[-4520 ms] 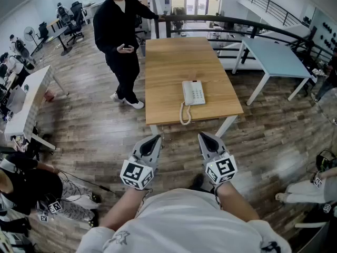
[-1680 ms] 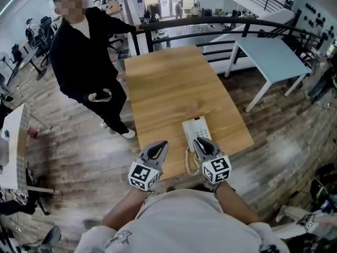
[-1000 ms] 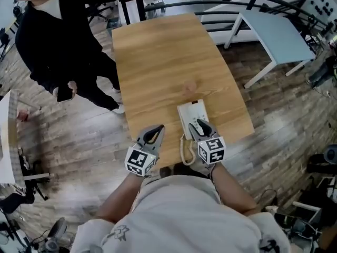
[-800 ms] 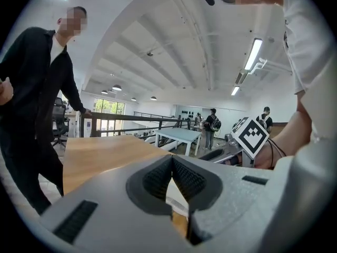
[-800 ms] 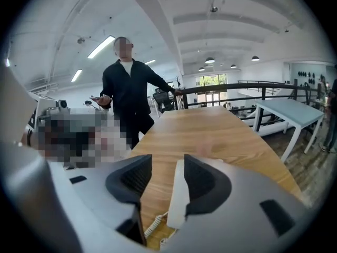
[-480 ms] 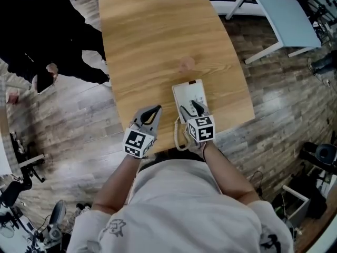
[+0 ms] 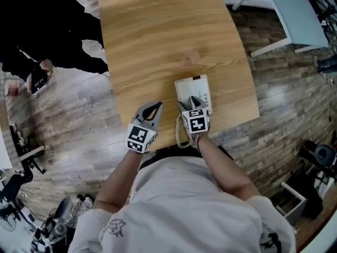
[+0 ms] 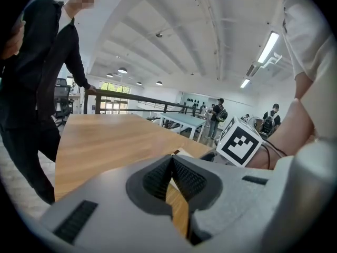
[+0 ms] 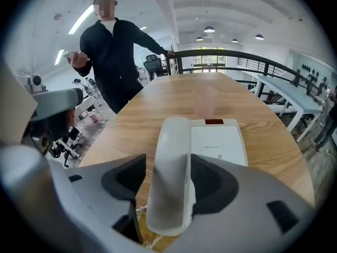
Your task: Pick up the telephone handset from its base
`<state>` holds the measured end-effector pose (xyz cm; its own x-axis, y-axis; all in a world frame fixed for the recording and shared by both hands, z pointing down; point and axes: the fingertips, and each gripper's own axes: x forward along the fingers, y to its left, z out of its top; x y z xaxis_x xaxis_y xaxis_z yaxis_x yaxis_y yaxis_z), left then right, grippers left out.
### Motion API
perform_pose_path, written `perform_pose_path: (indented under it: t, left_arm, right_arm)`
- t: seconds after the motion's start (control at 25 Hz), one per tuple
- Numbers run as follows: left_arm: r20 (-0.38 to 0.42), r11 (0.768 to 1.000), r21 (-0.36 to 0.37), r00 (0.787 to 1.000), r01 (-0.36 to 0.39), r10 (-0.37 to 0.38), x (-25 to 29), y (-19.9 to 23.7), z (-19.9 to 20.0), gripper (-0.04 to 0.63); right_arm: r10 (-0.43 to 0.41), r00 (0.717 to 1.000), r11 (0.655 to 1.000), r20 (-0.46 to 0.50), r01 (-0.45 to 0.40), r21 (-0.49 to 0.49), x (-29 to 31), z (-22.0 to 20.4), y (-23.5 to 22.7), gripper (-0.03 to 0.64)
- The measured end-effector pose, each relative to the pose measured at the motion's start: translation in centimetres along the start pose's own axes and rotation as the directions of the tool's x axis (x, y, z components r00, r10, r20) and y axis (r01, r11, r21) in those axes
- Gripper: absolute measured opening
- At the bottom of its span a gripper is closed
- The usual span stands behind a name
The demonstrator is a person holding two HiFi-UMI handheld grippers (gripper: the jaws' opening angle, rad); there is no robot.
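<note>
Wooden table (image 7: 158, 36) with the telephone (image 7: 200, 88) stands on a plank floor (image 7: 79, 120).

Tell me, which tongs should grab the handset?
Right. The right tongs have just been opening and straddle the handset on its base. The left tongs are shut, away from it.

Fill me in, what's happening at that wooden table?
A person at the wooden table holds a claw in each hand. The right claw has just been opening its jaws, which now stand on either side of the white telephone handset without gripping it. The handset lies on its base. The left claw is shut and empty, off to the side. A bystander in black stands by the table.
</note>
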<state>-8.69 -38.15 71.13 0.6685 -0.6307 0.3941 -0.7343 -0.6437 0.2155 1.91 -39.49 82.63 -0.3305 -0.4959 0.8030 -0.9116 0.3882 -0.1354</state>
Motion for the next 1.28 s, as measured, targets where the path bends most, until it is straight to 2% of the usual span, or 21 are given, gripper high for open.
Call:
perform_pose_path:
  t: [0.16, 0.24, 0.32, 0.56, 0.72, 0.96, 1.28]
  left_arm:
    - [-0.007, 1.000, -0.013, 1.000, -0.003, 0.003, 0.3, 0.3, -0.5, 0.006]
    - [-0.006, 1.000, -0.018, 1.000, -0.009, 0.008, 0.1, 0.5, -0.6, 0.006]
    - [-0.001, 1.000, -0.018, 1.000, -0.017, 0.017, 0.0, 0.8, -0.4, 0.006]
    - [0.017, 1.000, -0.001, 0.999, -0.028, 0.028, -1.1, 0.8, 0.3, 0.006]
    - [0.020, 1.000, 0.001, 0.999, -0.028, 0.028, -3.1, -1.0, 0.6, 0.006]
    - [0.070, 0.997, 0.066, 0.997, -0.041, 0.036, -5.1, -0.6, 3.0, 0.006]
    - [0.111, 0.994, 0.103, 0.994, -0.024, 0.013, -9.8, -2.5, 4.6, 0.006]
  right_arm:
    - [-0.035, 0.999, 0.999, -0.030, 0.035, -0.030, 0.8, -0.4, 0.2, 0.271]
    - [-0.061, 0.997, 0.997, -0.036, 0.059, -0.045, 0.9, -0.5, 0.0, 0.235]
    - [-0.071, 0.997, 0.996, -0.032, 0.069, -0.049, 1.1, -0.4, -0.3, 0.231]
    - [-0.051, 0.998, 0.999, -0.026, 0.051, 0.010, 1.1, -0.6, -0.5, 0.218]
    - [-0.044, 0.999, 0.999, -0.018, 0.044, 0.009, -1.0, -2.1, -0.1, 0.216]
    - [-0.040, 0.995, 0.999, 0.097, 0.040, 0.004, -3.5, 0.9, 0.6, 0.216]
    - [-0.030, 0.971, 1.000, 0.235, 0.031, 0.001, -9.5, 3.0, 3.1, 0.215]
